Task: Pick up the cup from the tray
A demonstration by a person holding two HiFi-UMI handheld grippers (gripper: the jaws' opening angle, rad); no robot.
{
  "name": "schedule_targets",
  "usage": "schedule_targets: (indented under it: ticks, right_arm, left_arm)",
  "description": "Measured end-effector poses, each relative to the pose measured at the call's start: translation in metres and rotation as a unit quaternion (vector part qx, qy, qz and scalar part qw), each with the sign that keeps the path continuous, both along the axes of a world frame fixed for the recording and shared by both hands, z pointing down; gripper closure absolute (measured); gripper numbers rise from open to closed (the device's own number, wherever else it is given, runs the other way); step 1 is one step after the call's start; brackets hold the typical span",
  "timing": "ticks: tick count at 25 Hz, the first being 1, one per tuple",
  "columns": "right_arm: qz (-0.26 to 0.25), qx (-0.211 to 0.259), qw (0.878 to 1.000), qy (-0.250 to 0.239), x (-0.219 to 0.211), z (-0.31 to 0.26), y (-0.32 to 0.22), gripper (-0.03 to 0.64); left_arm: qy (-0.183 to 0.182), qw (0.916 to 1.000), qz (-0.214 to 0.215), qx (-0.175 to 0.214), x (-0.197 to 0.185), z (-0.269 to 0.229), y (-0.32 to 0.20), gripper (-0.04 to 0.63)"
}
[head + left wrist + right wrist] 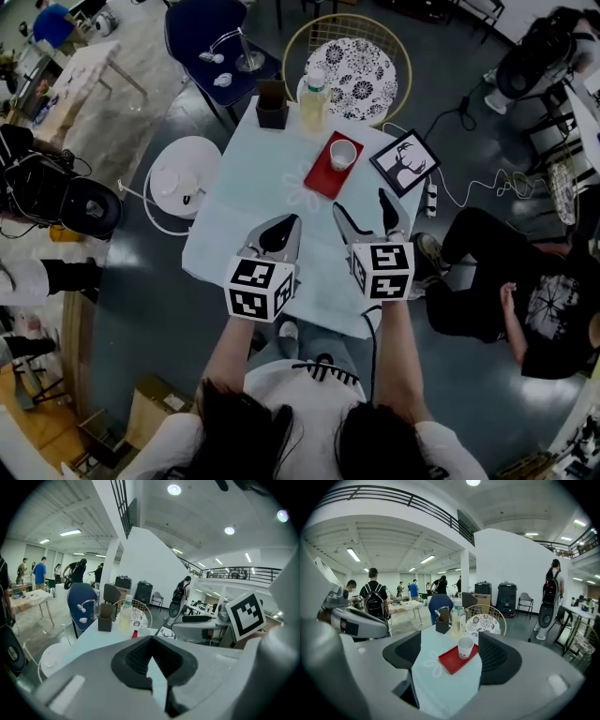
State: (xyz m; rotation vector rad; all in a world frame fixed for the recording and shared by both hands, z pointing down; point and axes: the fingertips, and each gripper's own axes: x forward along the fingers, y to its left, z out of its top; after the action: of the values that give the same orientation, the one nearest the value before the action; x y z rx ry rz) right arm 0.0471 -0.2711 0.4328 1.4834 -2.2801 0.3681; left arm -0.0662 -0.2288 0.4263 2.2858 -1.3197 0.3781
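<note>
The cup (343, 155) stands untouched on the tray (320, 179), so the whole pickup remains. The right gripper (364, 206), jaws apart and empty, faces it. The left gripper (282, 228) is closed on nothing.

Head view was dim & low-contrast, darkest at the corners. The pale desk (234, 216) ahead of both jaws was its brightest patch, w/ no hard shadows on it. Gripper views were brighter, lit from overhead: round ceiling lamps (174, 489) high above the left gripper (151, 648) jaws, strip lights (353, 554) up & left of the right gripper (452, 651) jaws. Both showed strong fisheye bend w/ black corners. Close-up jaws looked soft, their dark pads (497, 656) in shade; bg beyond them was sharper. One lamp up & right of the left jaws flared slightly.
</note>
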Motion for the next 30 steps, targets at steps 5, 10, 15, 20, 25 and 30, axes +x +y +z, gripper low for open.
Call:
schedule_targets:
  ticks: [5,10,15,20,25,30]
  right_arm:
    - [-0.016,-0.02,1.0,0.01,0.001,0.028,-0.053,0.206]
    - [-0.029,-0.027,0.998,0.046,0.0,0.055,-0.093,0.179]
    - [-0.053,-0.042,0.996,0.055,-0.013,0.08,-0.117,0.164]
    - [-0.061,-0.067,0.995,0.042,-0.015,0.109,-0.141,0.163]
    - [-0.055,-0.082,0.994,0.037,-0.01,0.136,-0.16,0.163]
    - [-0.064,-0.094,0.993,0.036,-0.017,0.155,-0.169,0.163]
  left_arm:
    - [-0.001,0.9997,-0.024,-0.009,0.003,0.014,-0.046,0.595]
    - [-0.013,0.9988,-0.044,-0.016,0.004,0.033,-0.087,0.595]
    - [0.004,0.9982,-0.054,-0.027,0.008,0.049,-0.11,0.595]
    - [-0.002,0.9979,-0.053,-0.036,0.016,0.066,-0.128,0.595]
    - [0.005,0.9975,-0.056,-0.042,0.023,0.085,-0.145,0.595]
    - [0.003,0.9967,-0.065,-0.049,0.022,0.099,-0.158,0.595]
